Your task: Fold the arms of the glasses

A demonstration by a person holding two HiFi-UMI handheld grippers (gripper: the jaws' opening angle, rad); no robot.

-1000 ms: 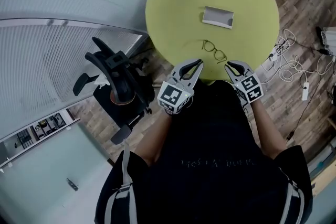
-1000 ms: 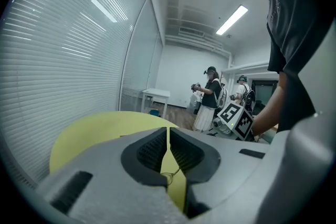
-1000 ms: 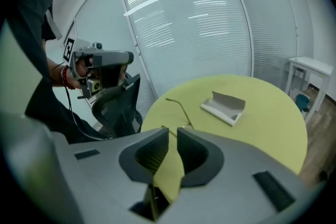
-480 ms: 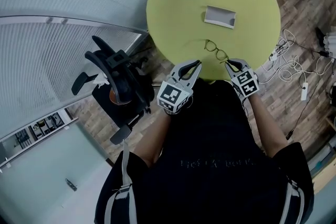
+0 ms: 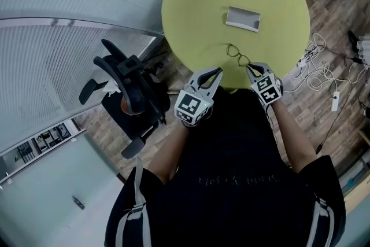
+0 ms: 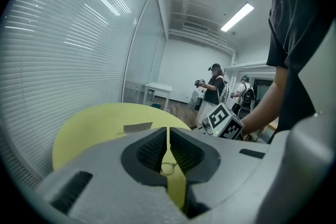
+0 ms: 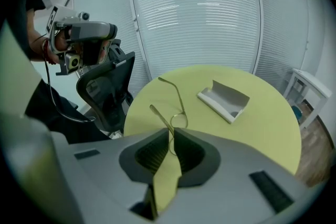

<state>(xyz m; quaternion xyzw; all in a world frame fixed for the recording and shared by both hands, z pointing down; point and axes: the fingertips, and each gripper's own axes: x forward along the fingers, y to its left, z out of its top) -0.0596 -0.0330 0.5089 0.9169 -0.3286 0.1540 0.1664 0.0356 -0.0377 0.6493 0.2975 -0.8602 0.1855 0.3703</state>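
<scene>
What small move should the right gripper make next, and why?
Probably open the right gripper slightly to take the glasses by the near rim: its jaws are together at the frame, both arms stand open, and the left gripper hangs back, shut.

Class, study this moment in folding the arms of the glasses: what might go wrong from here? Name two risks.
1. The right gripper is shut on the thin wire rim of the glasses; folding an arm against that grip may bend the frame.
2. The glasses sit near the table edge closest to the person, with the left gripper shut and apart from them, so a slip may drop them.
</scene>
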